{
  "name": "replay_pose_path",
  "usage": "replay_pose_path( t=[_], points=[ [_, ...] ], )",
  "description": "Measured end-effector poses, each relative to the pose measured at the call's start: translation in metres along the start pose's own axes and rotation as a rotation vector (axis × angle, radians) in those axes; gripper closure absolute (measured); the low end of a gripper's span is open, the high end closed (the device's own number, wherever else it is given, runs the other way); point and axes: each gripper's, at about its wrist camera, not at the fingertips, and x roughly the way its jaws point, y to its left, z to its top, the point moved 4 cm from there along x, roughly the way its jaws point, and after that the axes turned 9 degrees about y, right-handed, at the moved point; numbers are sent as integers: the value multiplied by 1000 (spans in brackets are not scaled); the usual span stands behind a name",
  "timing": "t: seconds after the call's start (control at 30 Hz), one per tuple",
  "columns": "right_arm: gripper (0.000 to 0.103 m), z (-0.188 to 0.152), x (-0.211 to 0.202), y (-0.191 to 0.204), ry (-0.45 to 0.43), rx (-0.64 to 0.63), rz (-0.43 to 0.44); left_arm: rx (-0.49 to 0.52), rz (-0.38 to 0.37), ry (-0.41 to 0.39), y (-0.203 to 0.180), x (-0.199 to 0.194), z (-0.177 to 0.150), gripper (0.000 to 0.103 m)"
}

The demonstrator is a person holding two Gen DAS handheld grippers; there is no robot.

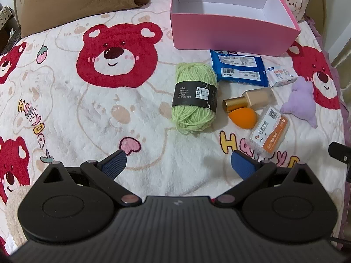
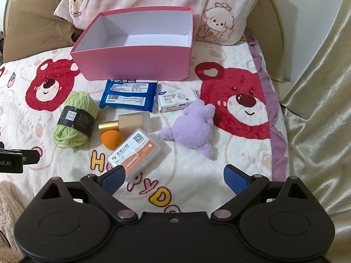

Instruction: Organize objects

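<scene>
The pink box stands open and empty at the far side of the bed, and everything you are to sort lies on the blanket just in front of it, none of it in the box yet. The green yarn is soft and light and will squash under the pads, so I would take it across the black paper band, where it looks firmest. The blue wipes pack and the small white tissue pack are flat, limp and probably slick; pinch each by a long edge, not flat from above. The foundation bottle lies on its side touching the orange sponge; it looks hard, smooth and breakable, so grip the square body rather than the gold cap, which could roll or slip. The sponge is springy and very light, easy to hold across its belly. The clear plastic case with the orange label is stiff, and its narrow sides give the safest hold. The purple plush toy is soft anywhere you grab it. Your left gripper and right gripper both hang over the blanket with the jaws spread wide and nothing between them; the right one's left pad sits nearest the plastic case.
</scene>
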Motion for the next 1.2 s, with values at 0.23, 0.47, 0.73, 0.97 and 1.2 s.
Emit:
replay_pose_path(
  t=[0.23, 0.47, 0.73, 0.97, 1.2],
  points=[
    [5, -1, 1, -1, 3, -1, -2, 5, -1, 1, 0, 0, -1, 0],
    [5, -1, 1, -1, 7, -4, -3, 9, -2, 4, -1, -1, -1, 0],
    [5, 0, 1, 0, 9, -4, -4, 9, -3, 3, -2, -2, -1, 0],
    [5, -2, 3, -1, 11, -6, -5, 12, -4, 5, -4, -3, -1, 0],
    [5, -1, 3, 1, 18, -12, -9, 13, -4, 5, -4, -3, -1, 0]
  ],
)
